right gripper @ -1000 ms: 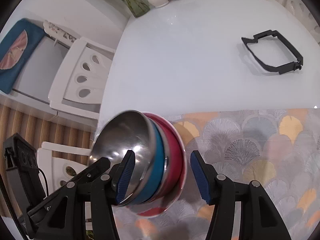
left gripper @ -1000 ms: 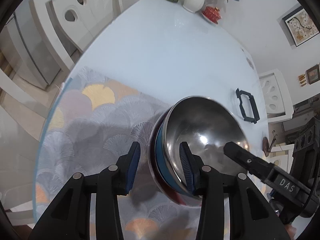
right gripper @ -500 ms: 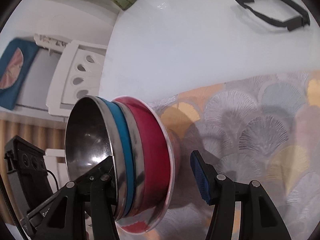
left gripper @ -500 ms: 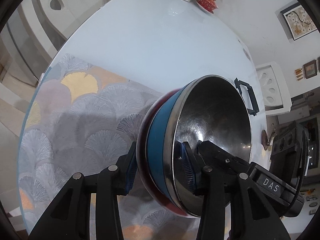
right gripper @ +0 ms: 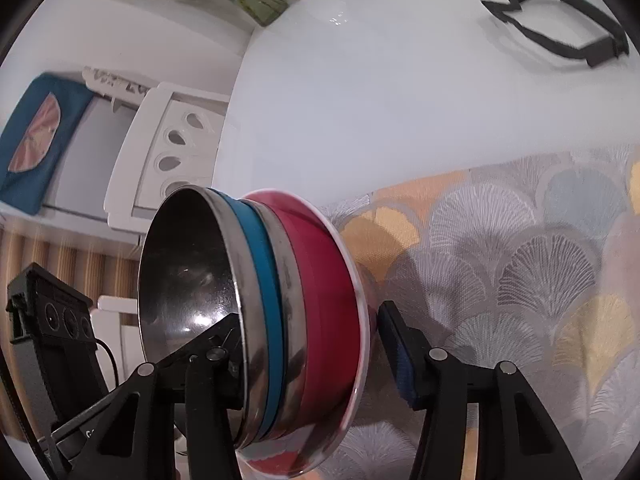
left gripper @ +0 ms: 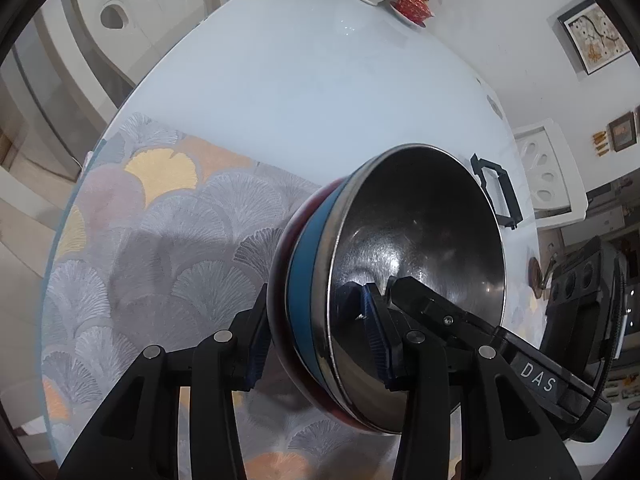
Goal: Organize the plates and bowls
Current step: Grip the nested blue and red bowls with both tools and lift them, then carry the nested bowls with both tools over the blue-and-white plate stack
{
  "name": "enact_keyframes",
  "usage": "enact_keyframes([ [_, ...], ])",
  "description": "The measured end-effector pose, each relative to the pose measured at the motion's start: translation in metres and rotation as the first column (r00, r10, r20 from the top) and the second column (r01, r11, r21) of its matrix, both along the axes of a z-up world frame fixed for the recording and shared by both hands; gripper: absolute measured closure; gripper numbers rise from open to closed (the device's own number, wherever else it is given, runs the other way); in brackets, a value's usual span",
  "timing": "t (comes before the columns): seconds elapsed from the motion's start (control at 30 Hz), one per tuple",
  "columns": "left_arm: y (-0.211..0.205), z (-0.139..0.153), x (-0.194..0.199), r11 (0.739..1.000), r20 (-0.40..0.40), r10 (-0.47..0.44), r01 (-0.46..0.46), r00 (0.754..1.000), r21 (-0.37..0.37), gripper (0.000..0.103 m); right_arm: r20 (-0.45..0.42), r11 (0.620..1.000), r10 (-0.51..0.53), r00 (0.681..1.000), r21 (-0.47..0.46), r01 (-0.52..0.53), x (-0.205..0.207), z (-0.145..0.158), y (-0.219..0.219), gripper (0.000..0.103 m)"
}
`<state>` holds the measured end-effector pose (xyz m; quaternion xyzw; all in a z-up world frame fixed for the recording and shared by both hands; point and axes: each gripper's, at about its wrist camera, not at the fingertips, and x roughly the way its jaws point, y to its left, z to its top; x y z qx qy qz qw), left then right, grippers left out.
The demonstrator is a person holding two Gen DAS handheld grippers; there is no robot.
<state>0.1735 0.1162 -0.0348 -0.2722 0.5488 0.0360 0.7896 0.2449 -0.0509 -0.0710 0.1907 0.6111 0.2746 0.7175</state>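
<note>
Gripping the tilted stack of nested bowls (left gripper: 384, 288) by its rim, left tongs (left gripper: 316, 344) clenched and right tongs (right gripper: 312, 364) closing with 1 pad not touching, risks the steel bowl (right gripper: 188, 280) sliding out onto the surface (left gripper: 300, 92).

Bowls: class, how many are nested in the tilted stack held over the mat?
2: a blue bowl innermost, a red bowl outside it; more may be hidden.

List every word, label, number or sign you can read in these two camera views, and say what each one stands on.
"DAS": white capitals on the black finger of the right hand-held gripper, seen in the left wrist view.
White marks on the left hand-held gripper, low in the right wrist view: cut off, unreadable.
Framed picture on the wall: a drawing, no readable words.
</note>
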Motion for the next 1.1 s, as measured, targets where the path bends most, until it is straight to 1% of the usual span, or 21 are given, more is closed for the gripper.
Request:
enact_keyframes([
  [0.3, -0.003, 0.002, -0.008, 1.000, -0.008, -0.008, 0.008, 1.000, 0.024, 0.063, 0.033, 0.999, 0.036, 0.999, -0.028, -0.035, -0.005, 0.006, 0.003, 0.054],
  [0.43, -0.005, 0.005, -0.016, 0.999, -0.004, -0.010, 0.011, 1.000, 0.053, 0.063, 0.038, 0.998, 0.055, 0.998, -0.023, -0.054, -0.009, 0.007, 0.004, 0.054],
  [0.57, -0.005, 0.008, -0.025, 0.998, -0.006, 0.006, -0.005, 1.000, 0.068, 0.063, 0.032, 0.998, 0.070, 0.997, -0.006, -0.070, -0.016, 0.008, 0.003, 0.054],
  [0.73, -0.006, 0.017, -0.044, 0.996, 0.007, 0.048, -0.048, 0.999, 0.075, 0.063, 0.041, 0.995, 0.103, 0.994, 0.016, -0.103, -0.028, 0.018, 0.002, 0.054],
  [0.8, -0.008, 0.023, -0.053, 0.994, 0.022, 0.065, -0.067, 0.998, 0.081, 0.063, 0.059, 0.992, 0.121, 0.991, 0.024, -0.122, -0.035, 0.025, 0.002, 0.054],
  [0.93, -0.009, 0.035, -0.081, 0.988, 0.045, 0.113, -0.117, 0.993, 0.100, 0.063, 0.074, 0.986, 0.161, 0.984, 0.043, -0.164, -0.049, 0.037, -0.001, 0.054],
  [1.1, -0.006, 0.046, -0.113, 0.980, 0.055, 0.171, -0.175, 0.984, 0.093, 0.064, 0.087, 0.973, 0.219, 0.972, 0.060, -0.224, -0.075, 0.054, -0.005, 0.054],
])
